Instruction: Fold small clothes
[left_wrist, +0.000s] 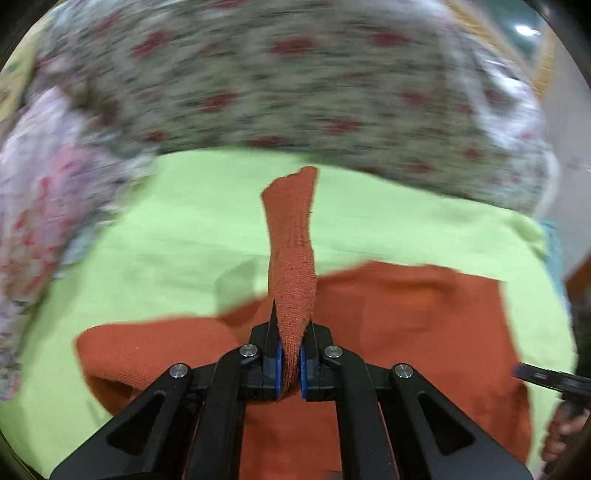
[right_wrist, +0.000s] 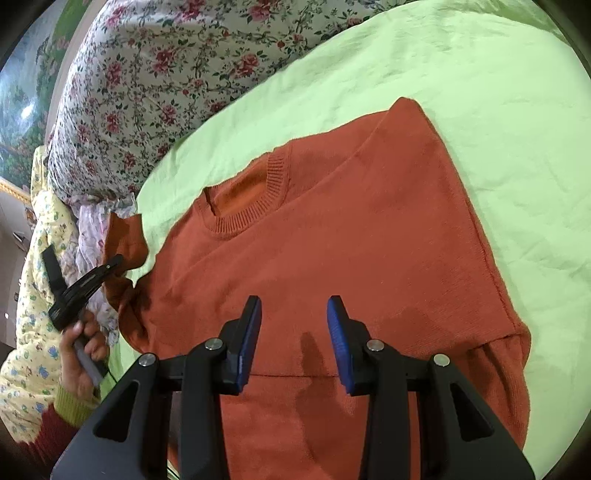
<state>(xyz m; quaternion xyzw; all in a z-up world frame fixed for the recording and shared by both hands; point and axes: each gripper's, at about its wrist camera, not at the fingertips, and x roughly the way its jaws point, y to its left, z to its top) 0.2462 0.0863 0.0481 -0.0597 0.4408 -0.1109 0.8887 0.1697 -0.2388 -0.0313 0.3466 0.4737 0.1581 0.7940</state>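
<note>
Right, closest in on the left wrist view, the left gripper (left_wrist: 290, 369) has its jaws clamped on a sleeve (left_wrist: 291, 254) of the orange sweater (right_wrist: 332, 236), the knit squeezed flat between the blue pads (left_wrist: 279, 369) and rising away from the camera in a limp strip with the cuff at the far end. On the right wrist view, the right gripper (right_wrist: 294, 343) hovers over the sweater's lower body with jaws parted and nothing between them.

Beyond the fingers, the sweater lies face up on the green sheet (right_wrist: 461, 92), body spread fairly flat, ribbed collar (right_wrist: 251, 206) pointing away. The sleeve on the other side looks already tucked along the body edge, though the seam there is hard to read. Off to the left, the person's hand (right_wrist: 79, 354) holds the left tool, with the lifted cuff just above it.

Further back, a floral quilt (right_wrist: 155, 74) is bunched along the far edge of the sheet, blurred in the left view.

Handling, as I judge it: light, soft, floppy knit with a bit of stretch, not slippery, no fragility to worry about. It will sag and drag wherever unsupported, so a cuff or seam edge is the sensible hold, and the shoulder seam or hem corners suit the free gripper. The step in hand appears to be carrying this sleeve across the chest.
</note>
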